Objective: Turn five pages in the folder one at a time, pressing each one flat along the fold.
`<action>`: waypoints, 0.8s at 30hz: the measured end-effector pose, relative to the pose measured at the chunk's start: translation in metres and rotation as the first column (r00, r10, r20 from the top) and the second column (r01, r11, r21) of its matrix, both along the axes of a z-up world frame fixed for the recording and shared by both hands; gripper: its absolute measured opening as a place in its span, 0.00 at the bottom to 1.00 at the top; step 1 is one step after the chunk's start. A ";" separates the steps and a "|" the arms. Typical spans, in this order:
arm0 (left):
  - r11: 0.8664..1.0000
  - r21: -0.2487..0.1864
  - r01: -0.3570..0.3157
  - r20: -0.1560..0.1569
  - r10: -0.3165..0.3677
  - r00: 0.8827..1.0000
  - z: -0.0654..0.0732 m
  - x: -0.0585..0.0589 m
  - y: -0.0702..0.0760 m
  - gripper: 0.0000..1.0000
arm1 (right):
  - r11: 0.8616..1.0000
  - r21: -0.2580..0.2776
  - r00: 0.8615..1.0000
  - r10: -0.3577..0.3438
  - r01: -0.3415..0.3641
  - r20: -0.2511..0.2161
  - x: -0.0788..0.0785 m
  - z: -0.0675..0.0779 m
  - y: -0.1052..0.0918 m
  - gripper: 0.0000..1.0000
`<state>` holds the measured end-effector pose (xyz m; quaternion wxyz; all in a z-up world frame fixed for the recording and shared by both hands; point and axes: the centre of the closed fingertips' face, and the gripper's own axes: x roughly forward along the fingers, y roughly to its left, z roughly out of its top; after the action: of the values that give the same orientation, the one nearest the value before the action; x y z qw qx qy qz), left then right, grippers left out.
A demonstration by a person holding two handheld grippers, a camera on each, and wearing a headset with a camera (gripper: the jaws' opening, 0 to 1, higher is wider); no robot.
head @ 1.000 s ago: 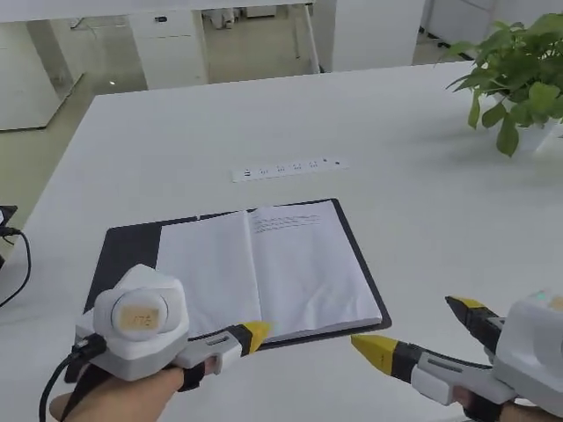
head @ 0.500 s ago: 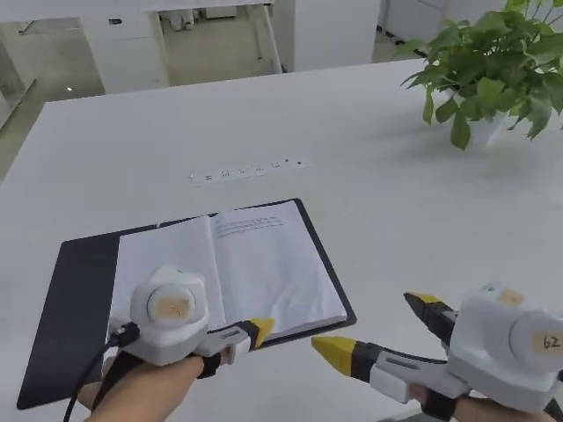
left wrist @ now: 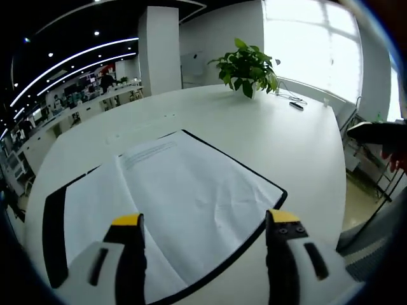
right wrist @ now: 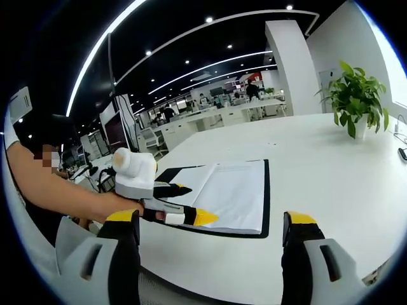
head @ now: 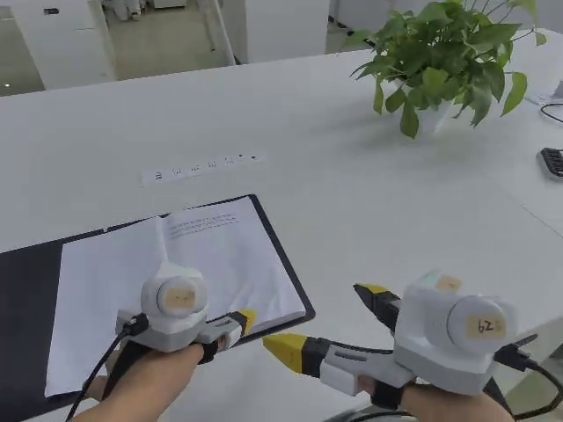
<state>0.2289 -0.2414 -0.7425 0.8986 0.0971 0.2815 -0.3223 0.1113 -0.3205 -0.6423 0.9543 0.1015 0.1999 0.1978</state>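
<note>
Cut off: the folder (head: 220, 255) runs off the left side of the head view, so the far end of its cover is lost there. A dark thing (head: 552, 160) at the right side of the table (head: 369, 193) is cut too, and I cannot tell what it is.
Hidden: in the head view the left gripper (left wrist: 205, 219) and the hand (head: 145, 382) that holds it cover the near middle of the folder. 1 yellow tip pokes out there, and the other is behind the gripper's white body.
Too small: the print (head: 204, 221) at the top of the right page cannot be read.
Cannot tell: if the left gripper touches the paper.
Folder place: it lies on the table, close to the near edge, in front of the person.
Folder look: it is open and flat, with a black cover and white pages. The fold (head: 163, 251) runs down the middle. The left page looks blank. A wide black strip of cover shows beside the left page, and a thin black rim goes round the right page.
Left gripper: its 2 jaws are wide apart and grip nothing. It is over the near part of the right page.
Right gripper (head: 325, 318): its 2 jaws are wide apart and grip nothing. It is over bare table, just beside the folder's near right corner.
Around: a green plant (head: 440, 57) stands well behind the folder. A row of sockets (head: 204, 164) sits in the table just past the folder's far edge.
</note>
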 end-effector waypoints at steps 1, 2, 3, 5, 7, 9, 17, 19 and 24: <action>1.000 0.000 0.002 0.001 -0.002 1.000 -0.002 0.001 -0.004 0.76 | 1.000 0.003 1.000 0.001 -0.001 0.002 0.000 0.000 0.001 0.93; 1.000 0.002 0.004 0.004 -0.004 1.000 -0.003 0.002 -0.007 0.75 | 1.000 0.002 1.000 0.000 0.000 0.001 0.001 0.000 0.001 0.92; 1.000 0.007 0.006 0.006 -0.006 1.000 -0.006 0.004 -0.010 0.74 | 1.000 0.000 1.000 0.000 0.000 0.000 0.001 -0.001 0.001 0.92; 1.000 0.013 0.005 0.007 -0.005 1.000 -0.012 0.008 -0.014 0.73 | 1.000 -0.001 1.000 -0.001 0.001 0.000 0.001 -0.001 0.002 0.92; 1.000 0.016 -0.004 0.001 0.004 1.000 -0.017 0.009 -0.017 0.71 | 1.000 0.003 1.000 -0.005 0.005 -0.002 0.001 -0.002 0.001 0.91; 1.000 0.014 -0.013 -0.003 0.013 1.000 -0.020 0.011 -0.019 0.69 | 1.000 0.006 1.000 -0.015 0.015 -0.003 0.002 -0.002 0.000 0.91; 0.999 0.011 -0.040 -0.019 0.040 0.999 -0.031 0.016 -0.027 0.65 | 0.999 0.015 0.999 -0.031 0.031 -0.012 0.003 -0.005 -0.004 0.90; 0.999 0.032 -0.044 -0.028 0.045 0.999 -0.037 0.015 -0.026 0.62 | 0.999 0.019 0.999 -0.037 0.037 -0.013 0.003 -0.005 -0.005 0.90; 0.998 0.049 -0.047 -0.005 0.047 0.999 -0.038 0.015 -0.026 0.57 | 0.999 0.023 0.999 -0.043 0.043 -0.024 0.004 -0.007 -0.006 0.89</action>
<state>0.2439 -0.2675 -0.7808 0.9024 0.1112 0.2943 -0.2946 0.1157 -0.3265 -0.6492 0.9547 0.1191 0.2064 0.1784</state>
